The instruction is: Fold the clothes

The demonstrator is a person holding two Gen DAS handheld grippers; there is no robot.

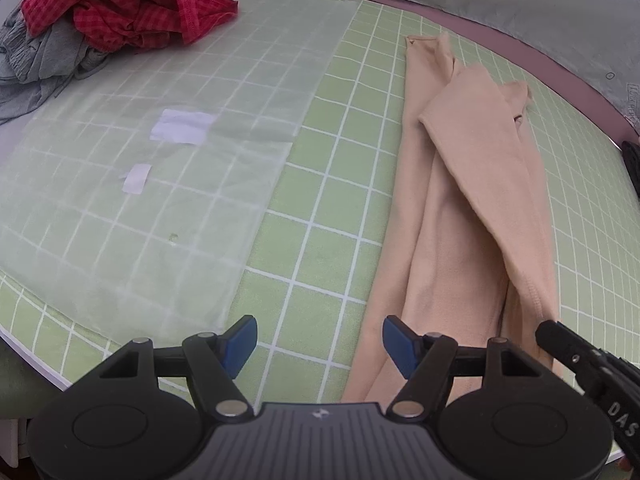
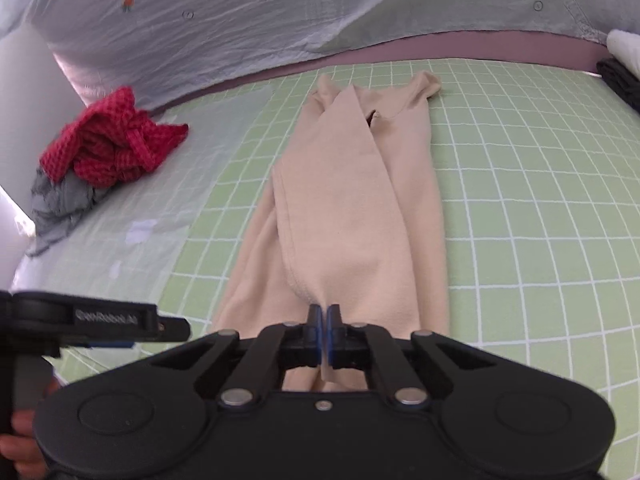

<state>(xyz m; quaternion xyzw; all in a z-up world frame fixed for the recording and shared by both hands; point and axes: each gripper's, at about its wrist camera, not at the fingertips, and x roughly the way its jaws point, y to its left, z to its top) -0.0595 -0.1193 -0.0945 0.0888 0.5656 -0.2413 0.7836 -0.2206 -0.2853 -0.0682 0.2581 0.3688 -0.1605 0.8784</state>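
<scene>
A long beige garment (image 1: 468, 208), folded lengthwise into a narrow strip, lies on the green grid mat (image 1: 312, 184). In the right wrist view it (image 2: 352, 200) runs straight away from my right gripper (image 2: 324, 316), which is shut on its near hem, with a sliver of fabric showing between the blue pads. My left gripper (image 1: 319, 346) hovers open over the mat at the garment's near left edge, nothing between its fingers. Each gripper shows at the edge of the other's view: the right gripper's body (image 1: 580, 360) and the left gripper's body (image 2: 100, 320).
A crumpled red checked garment (image 1: 132, 4) lies on a grey one (image 1: 36, 64) at the far left. A translucent sheet (image 1: 160, 184) with white tape patches covers the mat's left part. A pale printed bedsheet (image 2: 240, 20) rises behind. Dark (image 2: 620, 80) and white (image 2: 624, 46) items sit far right.
</scene>
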